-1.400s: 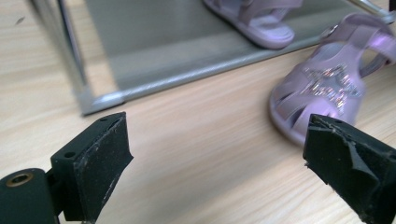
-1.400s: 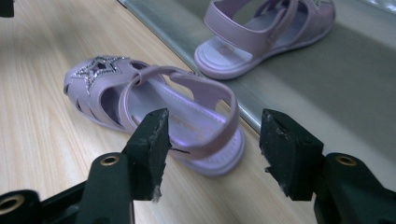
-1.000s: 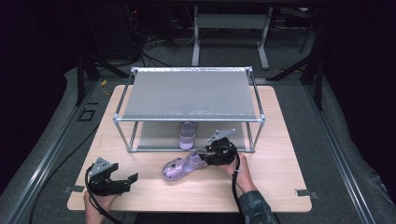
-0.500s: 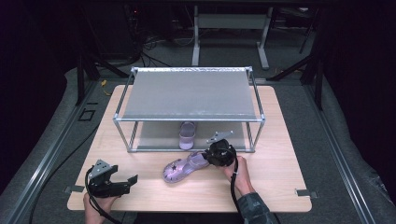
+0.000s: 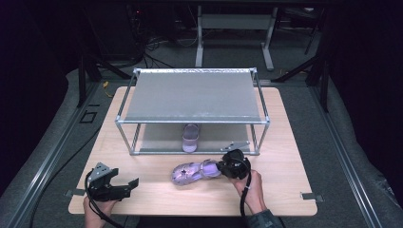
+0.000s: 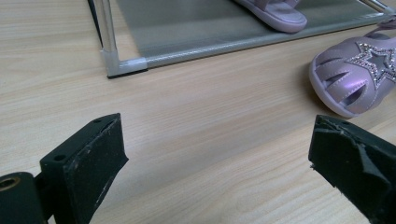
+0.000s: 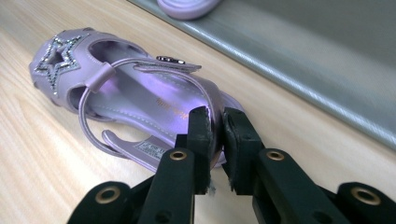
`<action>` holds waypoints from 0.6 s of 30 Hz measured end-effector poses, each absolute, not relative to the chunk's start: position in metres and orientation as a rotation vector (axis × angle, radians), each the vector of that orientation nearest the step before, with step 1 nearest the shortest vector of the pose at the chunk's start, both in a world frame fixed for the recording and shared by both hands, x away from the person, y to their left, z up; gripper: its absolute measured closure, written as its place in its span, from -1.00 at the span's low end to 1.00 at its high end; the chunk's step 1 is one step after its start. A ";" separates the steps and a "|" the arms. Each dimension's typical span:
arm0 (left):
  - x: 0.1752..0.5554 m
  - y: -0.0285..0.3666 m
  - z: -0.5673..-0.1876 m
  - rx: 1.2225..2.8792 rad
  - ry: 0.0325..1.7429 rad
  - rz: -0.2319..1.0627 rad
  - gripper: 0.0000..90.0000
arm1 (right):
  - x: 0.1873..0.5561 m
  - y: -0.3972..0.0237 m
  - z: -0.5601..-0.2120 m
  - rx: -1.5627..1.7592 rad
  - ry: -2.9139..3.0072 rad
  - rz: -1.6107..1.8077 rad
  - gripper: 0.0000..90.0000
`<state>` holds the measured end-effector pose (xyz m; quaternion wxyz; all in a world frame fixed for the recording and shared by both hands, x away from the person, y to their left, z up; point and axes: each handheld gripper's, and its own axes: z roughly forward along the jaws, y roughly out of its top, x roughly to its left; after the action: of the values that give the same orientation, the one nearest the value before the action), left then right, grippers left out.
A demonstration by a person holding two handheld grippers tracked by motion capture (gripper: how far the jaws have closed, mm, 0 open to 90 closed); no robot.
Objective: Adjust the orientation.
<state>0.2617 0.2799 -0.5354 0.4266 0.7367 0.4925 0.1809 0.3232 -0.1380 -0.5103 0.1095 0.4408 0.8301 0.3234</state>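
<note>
A purple child's sandal with a glittery star on its toe lies on the wooden table in front of the rack. My right gripper is shut on the sandal's heel rim, one jaw inside the shoe and one outside. The same sandal shows at the right of the left gripper view. A second purple sandal sits on the rack's bottom shelf. My left gripper rests open at the table's front left, nothing between its jaws.
A metal-framed rack with a grey top shelf stands on the middle of the table. A small metal bracket lies by its front right leg. Dark floor, cables and table legs surround the table.
The right gripper and the sandal it holds have shifted slightly right and toward the front of the table. The left gripper has stayed put.
</note>
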 end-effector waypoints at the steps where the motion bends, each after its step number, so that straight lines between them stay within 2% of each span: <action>1: 0.262 0.280 -0.535 1.840 1.228 0.450 -0.93 | 0.319 -0.141 -0.510 1.312 2.427 0.939 0.80; 13: 0.263 0.280 -0.534 1.867 1.240 0.479 -1.00 | 0.283 -0.166 -0.512 1.329 2.368 1.018 0.69; 15: 0.264 0.279 -0.534 1.865 1.232 0.479 -1.00 | 0.283 -0.169 -0.513 1.277 2.371 1.064 0.55; 18: 0.264 0.277 -0.533 1.870 1.212 0.469 -1.00 | 0.284 -0.175 -0.512 1.176 2.388 1.113 0.20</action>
<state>0.2638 0.2769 -0.5331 0.4188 0.7457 0.4833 0.1869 0.2842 -0.1750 -0.5124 0.1280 0.4042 0.8209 0.3826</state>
